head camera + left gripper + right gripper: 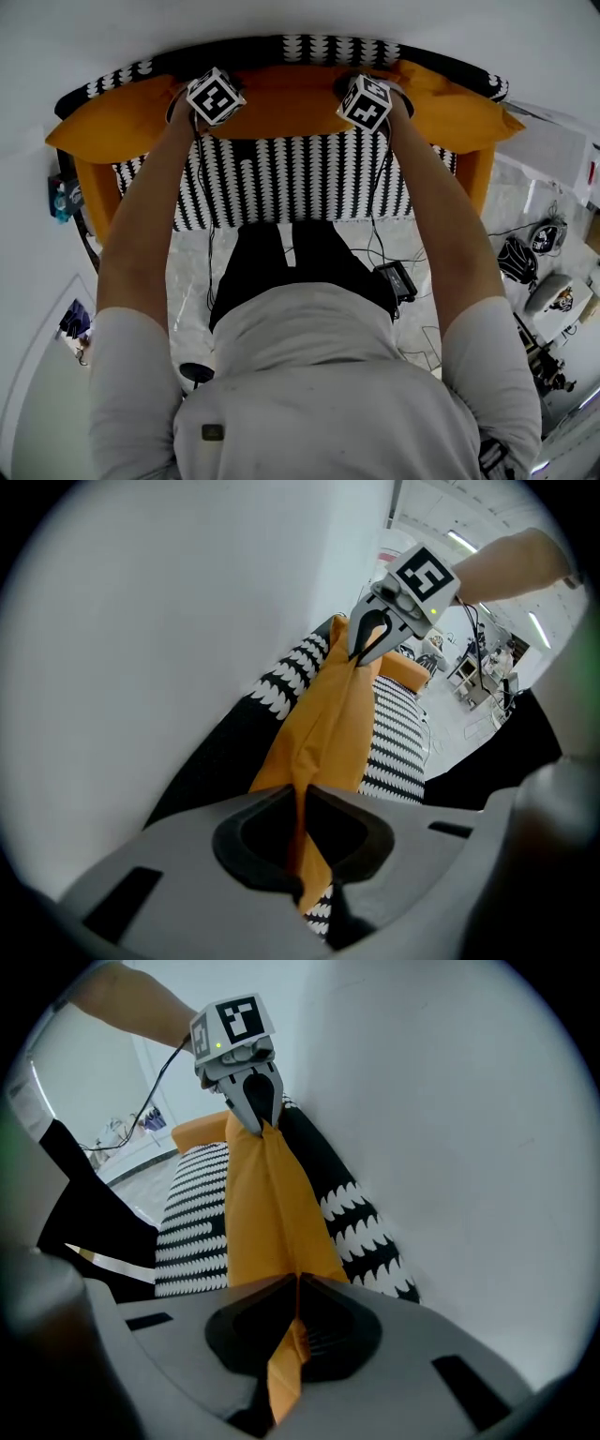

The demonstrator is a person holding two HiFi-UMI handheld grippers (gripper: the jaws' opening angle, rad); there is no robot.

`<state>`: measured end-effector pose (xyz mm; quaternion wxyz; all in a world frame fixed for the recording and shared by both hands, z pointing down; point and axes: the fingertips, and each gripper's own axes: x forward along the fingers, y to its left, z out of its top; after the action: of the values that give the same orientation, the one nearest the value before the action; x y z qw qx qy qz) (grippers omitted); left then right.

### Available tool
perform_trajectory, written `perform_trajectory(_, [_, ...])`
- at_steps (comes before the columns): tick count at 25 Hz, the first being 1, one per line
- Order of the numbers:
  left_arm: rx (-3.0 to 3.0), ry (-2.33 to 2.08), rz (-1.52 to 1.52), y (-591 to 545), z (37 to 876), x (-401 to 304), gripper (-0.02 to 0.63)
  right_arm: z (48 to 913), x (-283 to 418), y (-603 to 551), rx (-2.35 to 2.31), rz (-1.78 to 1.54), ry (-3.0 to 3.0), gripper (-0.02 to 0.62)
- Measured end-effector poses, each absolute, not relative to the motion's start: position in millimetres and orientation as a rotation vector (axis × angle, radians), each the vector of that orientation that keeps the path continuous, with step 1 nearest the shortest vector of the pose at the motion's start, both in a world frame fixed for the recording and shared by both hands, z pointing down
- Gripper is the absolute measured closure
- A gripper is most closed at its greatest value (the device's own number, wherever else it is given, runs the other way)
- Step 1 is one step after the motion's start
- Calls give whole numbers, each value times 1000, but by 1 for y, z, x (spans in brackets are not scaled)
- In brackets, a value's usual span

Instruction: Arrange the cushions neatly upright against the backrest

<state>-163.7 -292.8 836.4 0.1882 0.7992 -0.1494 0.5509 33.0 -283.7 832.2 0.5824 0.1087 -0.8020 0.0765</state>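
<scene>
Orange fabric, one long orange cushion [281, 103], lay lengthwise along the sofa. Its long axis ran left to right across the head view, parallel to the backrest [281, 49]. It stood on edge with its top seam uppermost, its ends tapering to points past both our arms, and its broad face against the black backrest with white scallops.

Left tongs [302, 794]: closed tight on the cushion's top seam, a fold of orange cloth pinched between the tips and trailing back into the throat. Right tongs [297, 1279]: closed the same way on the same seam further along. Both pointed steeply down, well apart on the seam.

Writing: we read no words. The marker cubes [216, 96] carried only black-and-white square patterns. A small blue item [64, 199] by the sofa's left end had a label too small to read.

Below the cushion we saw the striped black-and-white seat [281, 178], and behind the sofa a plain white wall [187, 602].

Hard to make out:
- In the head view the cubes and our hands covered the tong tips.
- The cushion's lower edge was partly covered by our forearms, so we could not tell whether it rested on the seat.
- Orange pieces [94, 202] flanked the seat, and we could not tell whether they were frame or further cushions.
- Clutter on the floor at right was too small to identify.
</scene>
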Motion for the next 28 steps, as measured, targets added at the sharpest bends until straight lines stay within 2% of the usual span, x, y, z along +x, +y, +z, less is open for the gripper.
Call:
perform_trajectory(4, [2239,-433,1562,-299,842,-159,567,841,38,-287,288,226,-1866,561])
perform_trajectory(11, [2255,-467,1549,-301,840,-165,520,840,35,-292,296,209,-1853,546])
perform_trajectory(13, [2260,-487,1546,-300,837,-164,500,837,37,-293,311,207,-1850,524])
perform_trajectory(17, [2296,-567,1518,-297,821,-165,468,827,41,-293,356,211,-1865,440])
perform_trajectory(28, [2342,-887,1154,-291,726,-176,469,733,32,-271,631,278,-2049,436])
